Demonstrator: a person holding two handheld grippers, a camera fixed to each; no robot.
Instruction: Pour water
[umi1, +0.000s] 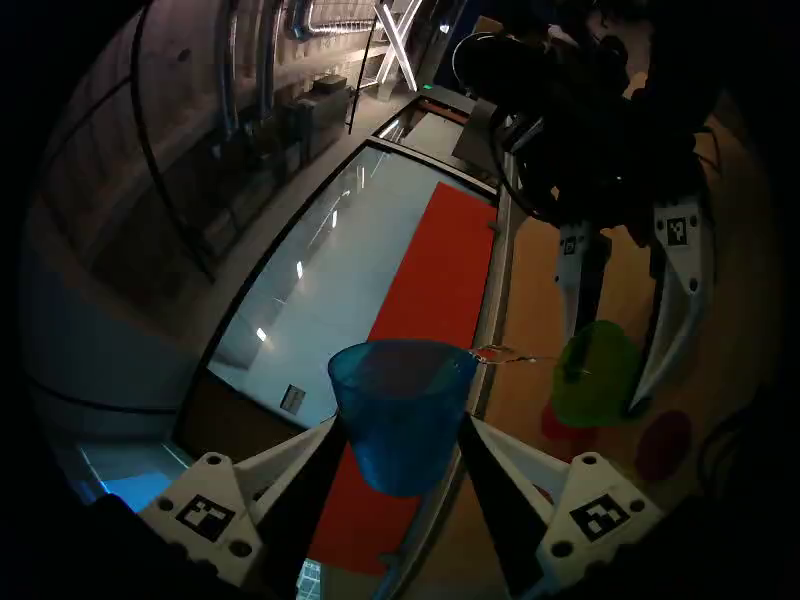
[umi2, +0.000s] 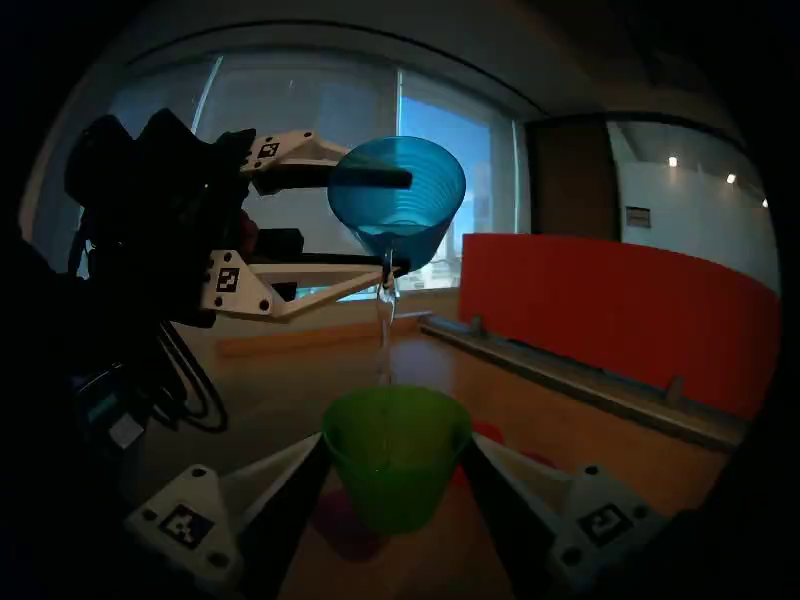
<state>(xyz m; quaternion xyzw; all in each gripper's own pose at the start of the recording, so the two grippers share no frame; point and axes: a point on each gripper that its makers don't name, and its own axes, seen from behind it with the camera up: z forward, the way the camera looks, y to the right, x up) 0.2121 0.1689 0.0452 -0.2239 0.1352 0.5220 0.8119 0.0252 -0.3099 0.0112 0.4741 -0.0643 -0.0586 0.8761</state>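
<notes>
In the left gripper view a window (umi1: 300, 270) runs down the left, and a red panel (umi1: 435, 290) stands next to it along the edge of the bench (umi1: 530, 330). Low in the middle, the left gripper (umi1: 400, 425) has its fingers (umi1: 290, 470) pressed on either side of a blue cup (umi1: 402, 400). A thin thread of water (umi1: 515, 358) leaves the cup's rim toward the right and reaches a green cup (umi1: 598, 365). The right gripper (umi1: 603, 390) clamps that cup between both its fingers above the bench (a dark red disc (umi1: 663, 445) lies on the wood just beside it).

In the right gripper view the left gripper (umi2: 407, 222) reaches in from the upper left in front of the window (umi2: 300, 110). Its fingers sit one above the other, tight on the blue cup (umi2: 400, 190). The cup is tipped over, and water pools at its low lip. From there the water (umi2: 383, 320) falls in a narrow stream into the green cup (umi2: 395, 470). This cup sits upright at bottom centre, directly below the blue one and apart from it. The right gripper (umi2: 396, 440) holds it with a finger against each side. Further right, the red panel (umi2: 620, 310) lines the far edge of the bench (umi2: 560, 430)
</notes>
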